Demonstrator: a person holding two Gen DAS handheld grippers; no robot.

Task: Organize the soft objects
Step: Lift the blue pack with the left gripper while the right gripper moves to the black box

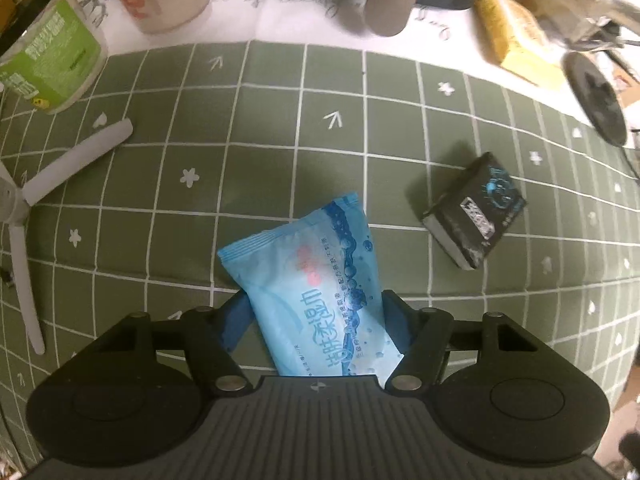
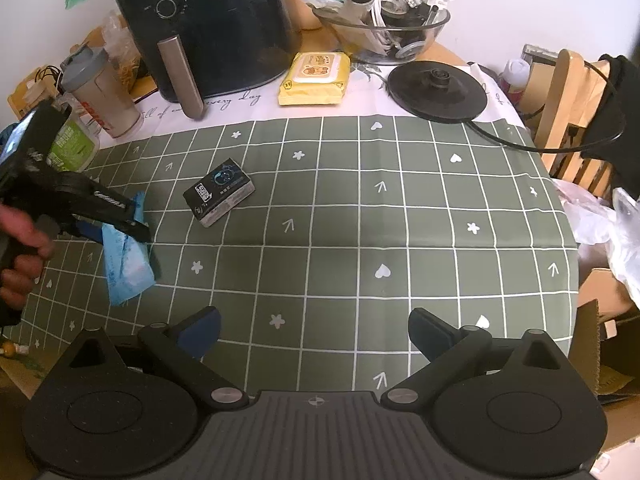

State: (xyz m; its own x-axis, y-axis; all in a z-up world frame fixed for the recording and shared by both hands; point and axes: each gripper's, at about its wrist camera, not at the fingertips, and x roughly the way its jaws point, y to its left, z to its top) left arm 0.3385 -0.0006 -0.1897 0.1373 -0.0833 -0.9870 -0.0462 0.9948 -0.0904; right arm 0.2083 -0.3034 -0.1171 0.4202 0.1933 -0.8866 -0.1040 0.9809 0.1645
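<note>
I have the left gripper (image 1: 316, 312) with its jaws pinching the blue wet-wipe pack (image 1: 308, 276), which hangs lifted off the bench (image 2: 360, 220); the right wrist view shows the pack dangling from that gripper above the green checked cloth at the left side. My right gripper (image 2: 314, 330) carries nothing, its jaws spread wide over bare cloth near the front edge. The black tissue pack (image 2: 219, 192) lies flat on the cloth, apart from both grippers, and the yellow wipes pack (image 2: 314, 78) sits further back beside the air fryer (image 2: 208, 28). I judge the task barely begun: one soft item is in hand but not yet placed, and I cannot tell where it is meant to go. The black pack and perhaps the yellow one are left to gather.
</note>
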